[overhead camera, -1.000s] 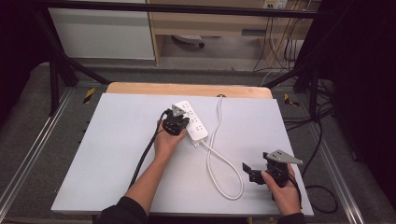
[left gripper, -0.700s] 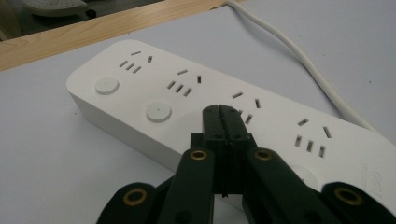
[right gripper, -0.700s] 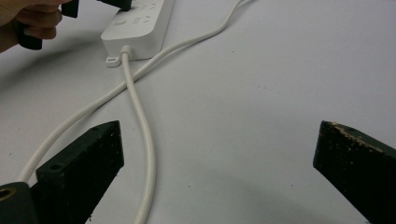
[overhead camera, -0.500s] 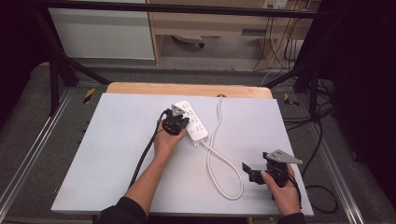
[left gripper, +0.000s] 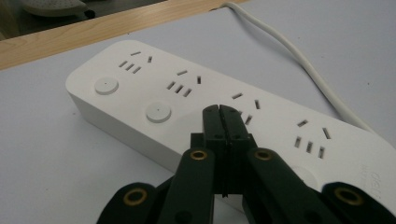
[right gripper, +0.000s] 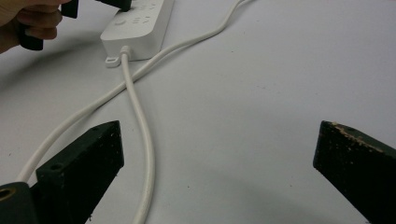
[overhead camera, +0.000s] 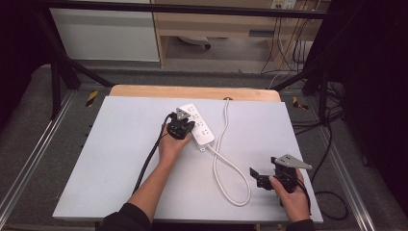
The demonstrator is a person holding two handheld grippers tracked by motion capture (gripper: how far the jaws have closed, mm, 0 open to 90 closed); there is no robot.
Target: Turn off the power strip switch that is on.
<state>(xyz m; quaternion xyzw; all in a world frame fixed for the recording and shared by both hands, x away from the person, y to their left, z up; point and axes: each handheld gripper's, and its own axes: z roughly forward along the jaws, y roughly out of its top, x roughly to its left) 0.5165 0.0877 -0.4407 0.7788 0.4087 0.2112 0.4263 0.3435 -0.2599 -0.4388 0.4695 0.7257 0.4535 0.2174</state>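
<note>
Power strip (overhead camera: 197, 125): mid-table, bare tabletop (overhead camera: 110, 159) toward 9 o'clock.
Left gripper (left gripper: 219, 109): jaws clenched, empty, over sockets.
Right gripper (right gripper: 217, 163): jaws wide, cord (right gripper: 140, 135) between.

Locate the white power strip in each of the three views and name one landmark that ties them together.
High view: the power strip lies diagonally at table centre, under the left gripper.
Left gripper view: it runs across the middle of the picture, sockets up, behind the shut gripper tips.
Right gripper view: its cord end sits at top left.
Shared landmark: the white cord leaving the strip.
</note>
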